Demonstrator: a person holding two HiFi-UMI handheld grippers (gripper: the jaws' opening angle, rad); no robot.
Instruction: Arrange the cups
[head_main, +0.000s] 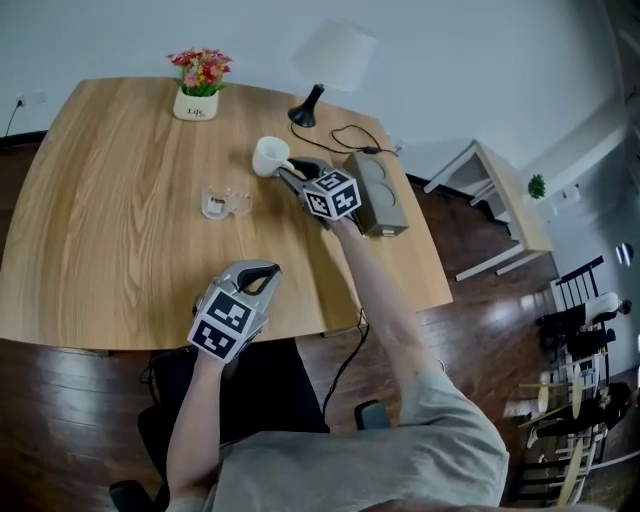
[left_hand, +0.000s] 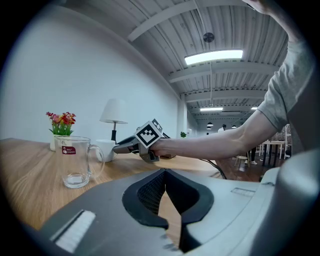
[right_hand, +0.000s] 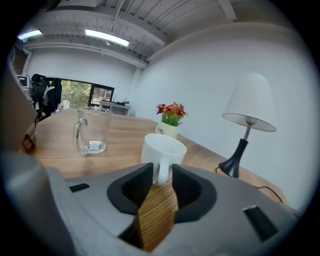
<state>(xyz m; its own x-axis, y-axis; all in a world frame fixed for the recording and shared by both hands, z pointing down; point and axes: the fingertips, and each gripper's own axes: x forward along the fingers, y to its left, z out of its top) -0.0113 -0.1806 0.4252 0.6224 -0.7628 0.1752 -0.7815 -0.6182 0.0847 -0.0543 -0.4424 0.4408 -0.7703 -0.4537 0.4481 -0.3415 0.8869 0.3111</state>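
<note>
A white mug (head_main: 268, 155) stands upright toward the far side of the wooden table (head_main: 100, 250). My right gripper (head_main: 290, 175) reaches it from the right, and in the right gripper view its jaws close on the white mug's (right_hand: 162, 150) handle, one on each side. A clear glass mug (head_main: 222, 202) with a red label stands to the left and nearer, apart from both grippers; it also shows in the left gripper view (left_hand: 76, 161). My left gripper (head_main: 265, 272) rests near the table's front edge, shut with nothing in it.
A flower pot (head_main: 197, 85) stands at the table's far edge. A lamp (head_main: 325, 65) with a black foot and cable is behind the white mug. A grey box (head_main: 378, 195) lies at the right edge under my right forearm. A white side table (head_main: 500, 190) is beyond.
</note>
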